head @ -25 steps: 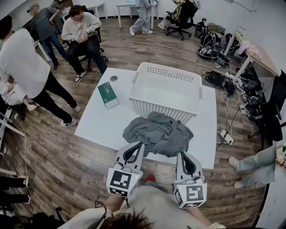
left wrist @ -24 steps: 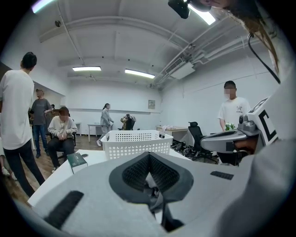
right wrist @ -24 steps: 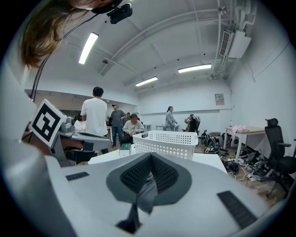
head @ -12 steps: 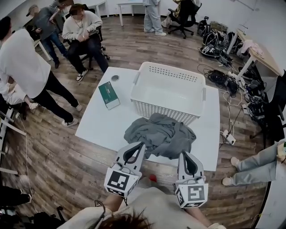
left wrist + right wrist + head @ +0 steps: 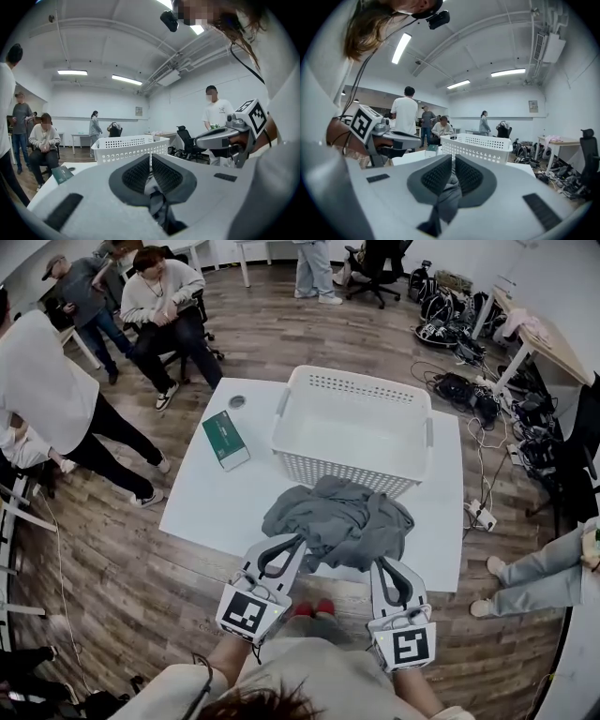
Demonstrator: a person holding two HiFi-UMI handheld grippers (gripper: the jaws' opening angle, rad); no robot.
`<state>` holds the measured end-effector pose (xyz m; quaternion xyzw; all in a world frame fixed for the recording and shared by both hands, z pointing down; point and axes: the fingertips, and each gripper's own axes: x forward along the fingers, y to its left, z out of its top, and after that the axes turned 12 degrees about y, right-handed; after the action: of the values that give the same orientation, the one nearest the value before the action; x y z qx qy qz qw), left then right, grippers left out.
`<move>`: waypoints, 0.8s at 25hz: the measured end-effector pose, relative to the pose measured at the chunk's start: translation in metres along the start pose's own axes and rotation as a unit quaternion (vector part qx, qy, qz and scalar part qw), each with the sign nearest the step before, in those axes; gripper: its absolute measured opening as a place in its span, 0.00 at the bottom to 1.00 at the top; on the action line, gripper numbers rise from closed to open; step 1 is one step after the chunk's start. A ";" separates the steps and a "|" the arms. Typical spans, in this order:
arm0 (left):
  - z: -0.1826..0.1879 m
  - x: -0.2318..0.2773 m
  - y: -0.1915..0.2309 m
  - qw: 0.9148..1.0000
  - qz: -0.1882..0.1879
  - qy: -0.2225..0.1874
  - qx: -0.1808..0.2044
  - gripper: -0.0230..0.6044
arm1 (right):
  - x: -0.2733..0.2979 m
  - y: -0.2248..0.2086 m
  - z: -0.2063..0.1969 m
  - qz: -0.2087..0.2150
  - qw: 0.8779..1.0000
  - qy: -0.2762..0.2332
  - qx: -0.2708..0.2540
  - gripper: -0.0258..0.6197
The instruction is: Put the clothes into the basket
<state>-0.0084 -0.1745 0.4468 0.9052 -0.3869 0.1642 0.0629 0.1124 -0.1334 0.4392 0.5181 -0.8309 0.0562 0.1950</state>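
Both pairs of jaws are pressed together on grey cloth. A fold of the grey garment is pinched by the left gripper at its near left edge, and another by the right gripper at its near right edge. The garment is heaped on the white table, against the near wall of the white basket.

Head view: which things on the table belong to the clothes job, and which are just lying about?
Job: grey garment, gripped by left gripper and right gripper; white basket, empty.
Lying about: green box; small round object near it.
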 end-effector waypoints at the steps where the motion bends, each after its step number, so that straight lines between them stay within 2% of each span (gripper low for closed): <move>1: -0.004 0.003 0.001 1.000 -0.007 0.004 0.011 0.06 | 0.002 0.003 -0.001 0.009 1.000 -0.002 -0.006 0.07; 3: -0.011 0.010 0.000 0.999 -0.028 0.012 0.028 0.11 | 0.007 0.003 -0.006 0.015 1.000 0.001 -0.011 0.07; 5: -0.020 0.018 -0.002 0.998 -0.052 0.022 0.043 0.31 | 0.013 0.000 -0.013 0.014 1.000 0.013 -0.012 0.11; 10: -0.034 0.032 0.001 0.994 -0.088 0.040 0.056 0.45 | 0.030 -0.008 -0.026 0.042 0.999 0.021 0.000 0.44; 16: -0.048 0.047 0.000 0.987 -0.119 0.073 0.082 0.61 | 0.044 -0.018 -0.046 0.050 0.996 0.064 -0.028 0.64; 20: -0.059 0.064 -0.005 0.978 -0.146 0.108 0.105 0.78 | 0.059 -0.020 -0.060 0.072 0.990 0.109 -0.049 0.77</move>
<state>0.0216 -0.2004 0.5246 0.9304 -0.2222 0.2898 0.0324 0.1230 -0.1742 0.5144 0.4378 -0.8412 0.0853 0.3056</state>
